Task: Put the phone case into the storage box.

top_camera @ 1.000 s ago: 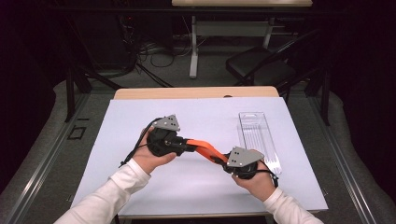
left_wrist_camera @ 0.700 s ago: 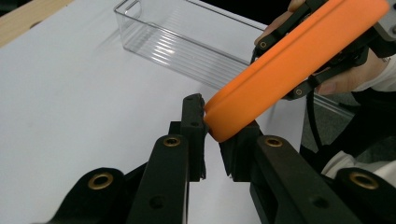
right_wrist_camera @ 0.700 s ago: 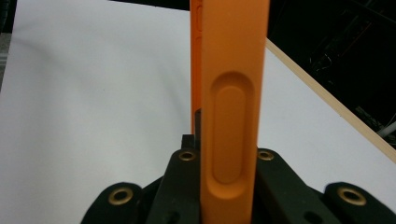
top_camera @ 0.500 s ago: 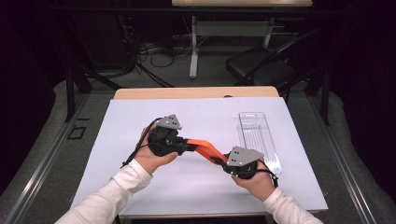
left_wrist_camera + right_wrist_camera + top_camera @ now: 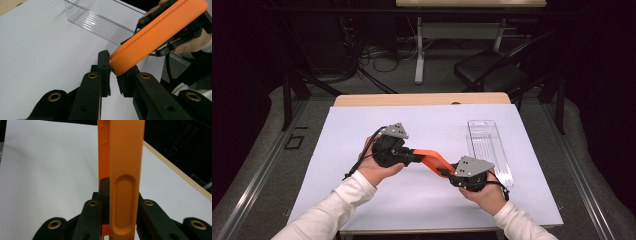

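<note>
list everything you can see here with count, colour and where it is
phone case: 1, orange, held above the sheet between both grippers
clear plastic box: 1, transparent, right side of the sheet, lying flat
sheet: 1, white, covering the table top
table: 1, light wood, far edge showing beyond the sheet
chair: 1, black, on the floor behind the table
left gripper: 1, black, jaws clamped on one end of the case
right gripper: 1, black, jaws clamped on the other end
sleeves: 2, white, near edge
</note>
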A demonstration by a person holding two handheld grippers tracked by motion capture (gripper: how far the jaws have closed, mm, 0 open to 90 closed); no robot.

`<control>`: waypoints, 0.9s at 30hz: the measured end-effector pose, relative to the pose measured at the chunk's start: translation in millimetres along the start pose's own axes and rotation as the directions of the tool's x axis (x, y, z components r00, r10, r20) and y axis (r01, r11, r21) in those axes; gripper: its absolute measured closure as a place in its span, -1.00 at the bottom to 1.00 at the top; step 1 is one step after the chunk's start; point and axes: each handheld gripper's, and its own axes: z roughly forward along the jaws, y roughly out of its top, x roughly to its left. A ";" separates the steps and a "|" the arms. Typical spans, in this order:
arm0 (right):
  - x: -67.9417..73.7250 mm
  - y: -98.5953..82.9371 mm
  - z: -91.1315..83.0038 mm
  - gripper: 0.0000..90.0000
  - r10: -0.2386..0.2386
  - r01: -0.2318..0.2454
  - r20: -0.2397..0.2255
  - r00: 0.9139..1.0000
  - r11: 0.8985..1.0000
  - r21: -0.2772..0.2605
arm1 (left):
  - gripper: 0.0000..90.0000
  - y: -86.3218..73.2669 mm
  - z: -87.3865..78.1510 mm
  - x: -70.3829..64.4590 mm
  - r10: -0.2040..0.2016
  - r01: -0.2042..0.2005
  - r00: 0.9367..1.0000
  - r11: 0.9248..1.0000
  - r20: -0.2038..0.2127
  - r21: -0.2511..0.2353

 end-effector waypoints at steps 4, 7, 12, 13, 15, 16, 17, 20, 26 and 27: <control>-0.5 0.0 0.2 0.53 0.002 -0.002 0.010 1.000 1.000 -0.007 | 0.80 0.8 0.9 0.6 -0.016 0.016 1.000 1.000 -0.006 0.014; -0.7 0.4 0.2 0.39 0.004 -0.004 0.019 1.000 1.000 -0.015 | 0.80 1.5 1.5 2.1 -0.032 0.032 0.999 0.999 -0.013 0.024; -0.9 1.5 0.0 0.27 -0.002 0.003 0.036 0.999 1.000 -0.010 | 0.80 0.9 5.7 4.7 -0.037 0.038 0.999 0.998 -0.022 0.057; -0.7 1.6 0.0 0.26 -0.004 0.005 0.037 0.999 1.000 -0.008 | 0.80 0.8 6.5 5.4 -0.032 0.034 0.999 0.997 -0.027 0.068; -0.2 1.6 0.3 0.23 -0.009 0.009 0.041 0.999 1.000 -0.003 | 0.80 0.4 8.9 6.2 -0.040 0.043 0.999 0.996 -0.035 0.076; 0.0 1.7 0.5 0.22 -0.010 0.010 0.042 0.999 1.000 -0.002 | 0.80 0.4 9.7 6.7 -0.047 0.051 0.998 0.996 -0.042 0.078; 0.1 1.8 0.5 0.21 -0.017 0.017 0.047 0.999 1.000 0.000 | 0.80 0.5 10.4 7.8 -0.050 0.054 0.998 0.995 -0.047 0.084; 0.4 2.9 0.2 0.16 -0.021 0.021 0.055 0.998 1.000 0.004 | 0.80 0.8 12.4 11.0 -0.084 0.090 0.995 0.990 -0.060 0.105; -2.0 5.4 -0.9 0.12 -0.020 0.019 0.084 0.996 1.000 0.012 | 0.80 1.1 13.3 15.6 -0.111 0.122 0.989 0.985 -0.094 0.122; -2.4 5.6 -1.2 0.11 -0.020 0.019 0.089 0.996 1.000 0.015 | 0.80 1.2 13.1 17.0 -0.123 0.136 0.987 0.982 -0.105 0.127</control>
